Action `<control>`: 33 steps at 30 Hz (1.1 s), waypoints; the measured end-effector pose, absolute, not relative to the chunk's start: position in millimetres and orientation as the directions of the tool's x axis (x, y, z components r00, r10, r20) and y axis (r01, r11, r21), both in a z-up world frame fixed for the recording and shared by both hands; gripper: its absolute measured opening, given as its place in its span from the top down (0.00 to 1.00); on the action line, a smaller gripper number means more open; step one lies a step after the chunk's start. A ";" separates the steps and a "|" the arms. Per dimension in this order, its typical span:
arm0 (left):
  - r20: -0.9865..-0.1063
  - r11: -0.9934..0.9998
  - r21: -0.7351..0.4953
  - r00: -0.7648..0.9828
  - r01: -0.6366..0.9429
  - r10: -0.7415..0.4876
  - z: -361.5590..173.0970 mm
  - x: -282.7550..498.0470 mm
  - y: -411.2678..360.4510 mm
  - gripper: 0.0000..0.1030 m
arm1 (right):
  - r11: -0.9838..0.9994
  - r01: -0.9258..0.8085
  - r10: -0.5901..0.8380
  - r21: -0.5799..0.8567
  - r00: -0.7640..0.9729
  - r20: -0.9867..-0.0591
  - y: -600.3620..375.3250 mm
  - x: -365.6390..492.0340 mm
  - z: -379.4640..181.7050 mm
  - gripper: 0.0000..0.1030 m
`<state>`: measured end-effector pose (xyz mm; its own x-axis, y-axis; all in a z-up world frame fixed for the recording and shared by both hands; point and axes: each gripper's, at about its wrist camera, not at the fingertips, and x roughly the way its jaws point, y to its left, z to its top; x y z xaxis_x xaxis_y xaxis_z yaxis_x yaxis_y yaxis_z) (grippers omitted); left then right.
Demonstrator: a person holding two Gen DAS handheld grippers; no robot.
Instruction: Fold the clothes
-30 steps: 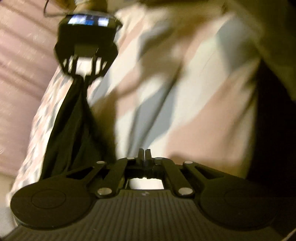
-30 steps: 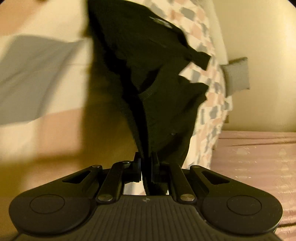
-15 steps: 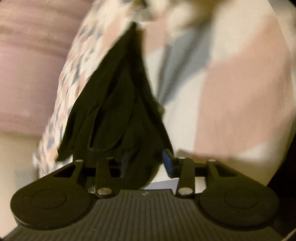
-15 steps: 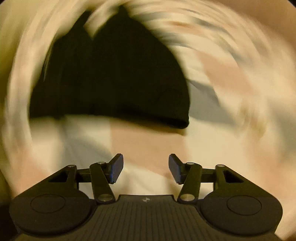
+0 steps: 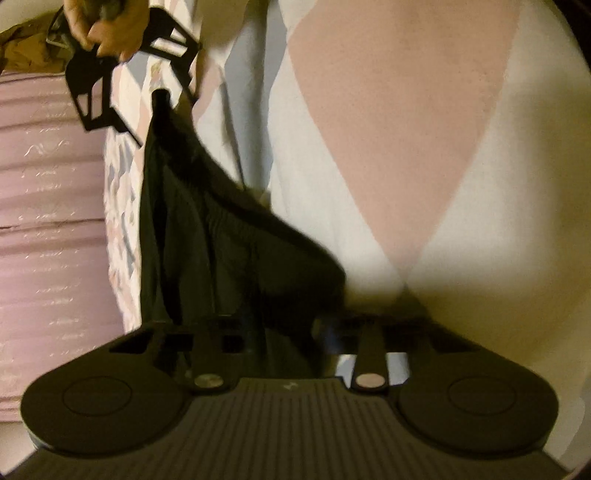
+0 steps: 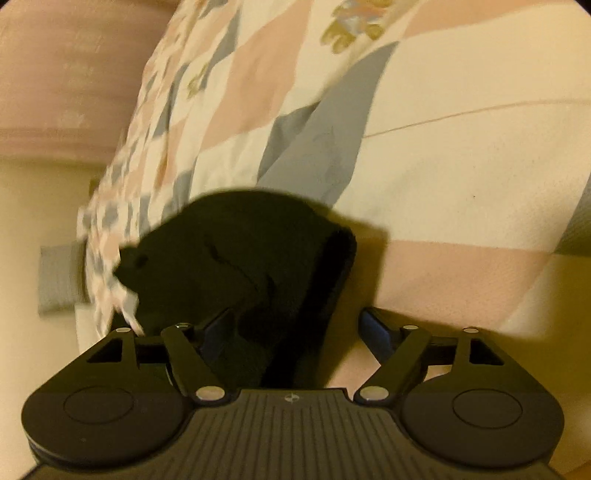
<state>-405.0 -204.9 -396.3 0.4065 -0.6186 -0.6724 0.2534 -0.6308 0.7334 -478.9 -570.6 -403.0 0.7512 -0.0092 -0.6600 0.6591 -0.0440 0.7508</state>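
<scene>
A black garment (image 5: 236, 254) lies bunched on the patchwork bedspread (image 5: 406, 129). In the left wrist view it stretches from my left gripper (image 5: 291, 332) up to my right gripper (image 5: 159, 96). My left gripper is open, with cloth lying between its jaws and covering the left pad; the blue right pad (image 5: 332, 336) shows. In the right wrist view my right gripper (image 6: 297, 328) is wide open, and a fold of the garment (image 6: 240, 266) sits between its jaws nearer the left finger. A hand (image 5: 107, 26) holds the right gripper.
The bedspread (image 6: 443, 166) of pink, cream and grey patches fills most of both views. A pink ribbed fabric surface (image 5: 48, 221) runs along the bed's left side. A grey cushion (image 6: 59, 280) sits beyond the bed's edge against a cream wall.
A second ago my right gripper was shut on the hanging garment; it then opened and now stands open around a fold. My left gripper went from shut and empty to open around the cloth.
</scene>
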 end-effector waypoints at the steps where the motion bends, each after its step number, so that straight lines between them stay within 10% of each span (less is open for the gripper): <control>1: -0.680 -0.637 0.727 0.392 0.256 -0.619 -396.2 -405.0 -205.9 0.83 | -0.071 0.656 -0.027 0.752 0.752 -0.658 -571.9 -481.1 -408.8 0.33; 3: -0.697 -0.641 0.715 0.362 0.279 -0.619 -389.1 -410.3 -200.6 0.86 | -0.071 0.676 -0.019 0.734 0.735 -0.678 -578.6 -477.9 -410.6 0.92; 12: -0.778 -0.701 0.612 0.120 0.365 -0.616 -317.8 -428.3 -204.3 0.89 | 0.144 0.664 0.031 0.734 0.738 -0.674 -599.6 -497.0 -333.0 0.92; 20: -0.679 -0.655 0.608 -0.132 0.450 -0.722 -288.6 -513.3 -251.2 0.88 | 0.126 0.792 -0.075 0.598 0.608 -0.790 -641.3 -578.4 -311.5 0.92; 22: -0.693 -0.661 0.572 -0.144 0.486 -0.706 -297.2 -525.9 -269.3 0.81 | 0.103 0.830 -0.098 0.548 0.556 -0.825 -649.8 -598.0 -316.4 0.84; 28: -0.813 -0.609 0.396 -0.046 0.687 -0.580 -274.7 -490.9 -275.5 0.51 | 0.141 0.901 -0.153 0.410 0.429 -0.890 -627.5 -604.1 -310.9 0.16; 33: -0.879 -0.226 0.230 0.102 0.947 -0.466 -236.3 -399.2 -270.5 0.33 | 0.298 0.890 -0.154 0.346 0.402 -0.902 -576.3 -581.0 -297.5 0.11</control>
<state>-399.2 -270.5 -236.3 0.1020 -0.4665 -0.8786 0.9468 -0.2255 0.2296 -581.0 -576.3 -297.5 0.4024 -0.1537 -0.9025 0.8897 0.2980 0.3460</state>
